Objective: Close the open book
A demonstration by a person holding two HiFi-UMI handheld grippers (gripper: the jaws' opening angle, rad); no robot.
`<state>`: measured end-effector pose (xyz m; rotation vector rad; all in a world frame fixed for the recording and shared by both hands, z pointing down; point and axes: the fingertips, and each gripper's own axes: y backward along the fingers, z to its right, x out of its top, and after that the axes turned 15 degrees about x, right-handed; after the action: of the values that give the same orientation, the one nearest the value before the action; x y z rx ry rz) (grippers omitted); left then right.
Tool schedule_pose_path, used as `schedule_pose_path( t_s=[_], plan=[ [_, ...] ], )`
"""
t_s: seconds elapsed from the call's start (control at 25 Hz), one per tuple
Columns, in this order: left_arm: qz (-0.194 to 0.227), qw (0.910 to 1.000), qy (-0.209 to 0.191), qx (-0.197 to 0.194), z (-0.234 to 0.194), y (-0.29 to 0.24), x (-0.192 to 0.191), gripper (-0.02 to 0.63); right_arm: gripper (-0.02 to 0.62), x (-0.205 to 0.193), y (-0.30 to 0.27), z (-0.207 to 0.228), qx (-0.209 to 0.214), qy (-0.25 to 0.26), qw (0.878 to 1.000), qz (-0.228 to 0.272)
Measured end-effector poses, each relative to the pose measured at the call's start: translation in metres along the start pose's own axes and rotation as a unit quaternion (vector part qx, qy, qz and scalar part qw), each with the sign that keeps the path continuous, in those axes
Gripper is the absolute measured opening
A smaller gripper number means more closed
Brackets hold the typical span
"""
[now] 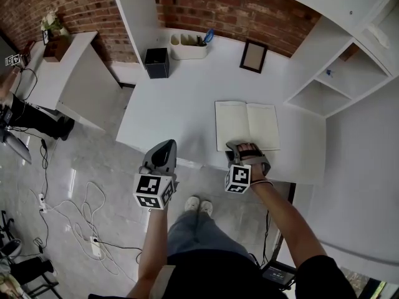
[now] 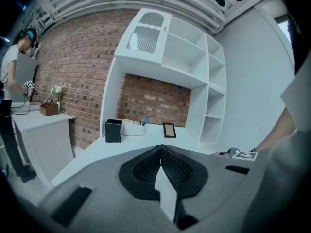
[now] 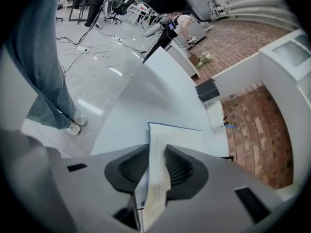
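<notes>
The open book (image 1: 246, 124) lies flat on the white counter (image 1: 187, 98), toward the counter's right end and close to its front edge, with both pages facing up. I have the right claw (image 1: 247, 153) at the book's near edge, close to the spine as the head view shows it, tilted down onto the paper.

In the right gripper view the right claw (image 3: 156, 154) is narrowed onto a part of the book. A pale leaf with a blue border along one side stands on edge between the two pads and bends slightly where they press it. I cannot tell whether only pages are caught or the cover as well. I judge the grip sits at the edge because that is where one half can be lifted and swung over the other.

The left claw (image 1: 161, 156) hangs off the counter's front edge, well apart from the book and to its left. Its own view shows the left claw (image 2: 161, 152) with its pads closed together and nothing between them, pointing roughly level across the counter toward the back wall. I read it as parked out of the way, since one claw is enough to fold the book.

A black box (image 1: 156, 63), a white organiser tray (image 1: 188, 45) and a small picture frame (image 1: 254, 56) stand along the counter's back edge. All three are clear of the path the book's half would sweep.

The book is not yet closed. My next move would call for raising the pinched half and carrying it across. The risk I see is thin pages slipping or creasing if the cover is not in the grip.
</notes>
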<state>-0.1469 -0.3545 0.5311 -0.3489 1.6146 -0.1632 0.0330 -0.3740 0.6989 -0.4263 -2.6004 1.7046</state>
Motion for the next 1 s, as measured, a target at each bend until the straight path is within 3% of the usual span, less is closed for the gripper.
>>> schedule_pose_path(
  t_s=[0.32,0.56,0.76,1.0],
  plan=[
    [0.001,1.0000,-0.002,-0.004,0.004,0.000,0.000,0.009,0.052,0.000,0.016,0.006,-0.037,-0.045,0.998,0.032],
    [0.004,0.9997,-0.004,-0.023,0.021,-0.005,0.002,0.009,0.026,-0.011,0.045,0.019,-0.080,-0.143,0.982,0.090],
    [0.006,0.9990,-0.009,-0.043,0.038,-0.009,0.005,0.009,0.015,-0.031,0.074,0.031,-0.115,-0.261,0.946,0.154],
    [0.003,0.9978,-0.019,-0.064,0.058,-0.016,0.005,0.009,0.009,-0.065,0.099,0.042,-0.146,-0.396,0.878,0.228]
  ],
)
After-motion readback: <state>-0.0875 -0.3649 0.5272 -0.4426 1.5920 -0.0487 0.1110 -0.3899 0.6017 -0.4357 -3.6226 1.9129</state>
